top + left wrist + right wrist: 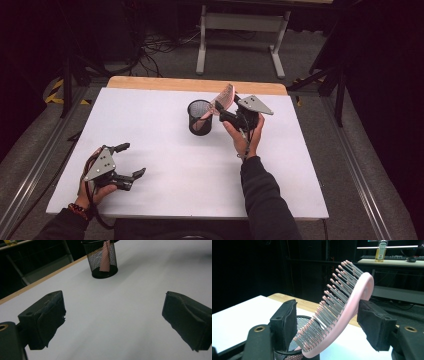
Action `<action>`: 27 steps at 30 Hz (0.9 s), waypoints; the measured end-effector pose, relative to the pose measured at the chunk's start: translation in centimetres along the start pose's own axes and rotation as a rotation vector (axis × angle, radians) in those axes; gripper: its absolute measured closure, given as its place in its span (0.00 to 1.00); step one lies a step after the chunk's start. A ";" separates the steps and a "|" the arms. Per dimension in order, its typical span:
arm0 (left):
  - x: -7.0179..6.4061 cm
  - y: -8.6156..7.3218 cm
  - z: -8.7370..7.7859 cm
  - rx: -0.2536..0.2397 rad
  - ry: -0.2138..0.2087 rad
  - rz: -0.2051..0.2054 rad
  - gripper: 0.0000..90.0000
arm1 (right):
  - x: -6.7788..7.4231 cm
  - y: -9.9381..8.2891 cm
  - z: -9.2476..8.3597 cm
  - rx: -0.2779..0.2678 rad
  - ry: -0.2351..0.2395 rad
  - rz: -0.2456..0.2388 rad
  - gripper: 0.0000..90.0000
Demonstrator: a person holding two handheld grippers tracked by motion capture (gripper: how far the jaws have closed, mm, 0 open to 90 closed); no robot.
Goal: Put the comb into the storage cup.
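A pink hairbrush stands tilted with its handle down inside a black mesh cup near the table's far middle. My right gripper is just right of the cup. In the right gripper view its jaws flank the brush head, one pad on the back and one at the bristles, above the cup rim. My left gripper rests at the near left, open and empty. From the left gripper view the cup stands far ahead, with the pink handle showing through the mesh.
A white board covers the table, with a wooden strip along the far edge. Beyond it stand a white table frame and loose cables on the floor. A bottle sits on a distant shelf.
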State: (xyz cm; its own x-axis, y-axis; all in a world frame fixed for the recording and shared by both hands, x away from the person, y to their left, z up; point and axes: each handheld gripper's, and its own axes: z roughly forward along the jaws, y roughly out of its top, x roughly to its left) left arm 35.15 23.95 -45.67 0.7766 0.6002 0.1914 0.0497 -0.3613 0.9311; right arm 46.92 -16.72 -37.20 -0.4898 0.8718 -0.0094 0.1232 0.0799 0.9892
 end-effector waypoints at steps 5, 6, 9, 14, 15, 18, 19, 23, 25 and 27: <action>0.0 0.0 0.0 0.001 0.001 0.002 0.06 | 0.0 0.4 -0.3 -0.003 -0.011 -0.028 0.36; 0.0 0.0 0.0 0.001 0.001 0.002 0.06 | 0.0 0.5 -0.4 -0.005 -0.012 -0.032 0.35; 0.0 0.0 0.0 0.002 0.001 0.003 0.06 | 0.0 0.7 -0.6 -0.007 -0.016 -0.045 0.35; 0.0 0.0 0.0 0.002 0.003 0.002 0.06 | 0.0 1.2 -1.1 -0.011 -0.031 -0.070 0.34; 0.0 0.0 0.0 0.002 0.004 0.002 0.06 | 0.0 1.3 -1.1 -0.012 -0.029 -0.075 0.33; 0.0 0.0 0.0 0.002 0.004 -0.001 0.06 | 0.2 1.6 -1.3 -0.016 -0.024 -0.093 0.33; 0.0 0.0 0.0 0.002 0.003 -0.001 0.06 | 0.2 1.7 -1.4 -0.012 -0.025 -0.106 0.33; 0.0 0.0 0.0 0.006 0.004 0.005 0.06 | 0.5 2.1 -1.7 -0.010 -0.035 -0.139 0.32; -0.1 0.0 0.0 0.004 0.003 0.004 0.06 | 0.7 2.2 -1.8 -0.009 -0.034 -0.146 0.31; 0.0 0.0 0.0 0.006 0.004 0.004 0.06 | 0.7 2.2 -1.9 -0.005 -0.033 -0.152 0.31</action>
State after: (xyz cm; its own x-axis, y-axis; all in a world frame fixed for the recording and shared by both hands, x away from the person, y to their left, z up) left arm 35.15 23.93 -45.66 0.7745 0.6013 0.1964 0.0501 -0.3678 0.9286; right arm 45.24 -16.87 -34.71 -0.4737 0.8653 -0.1641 0.0452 0.2100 0.9767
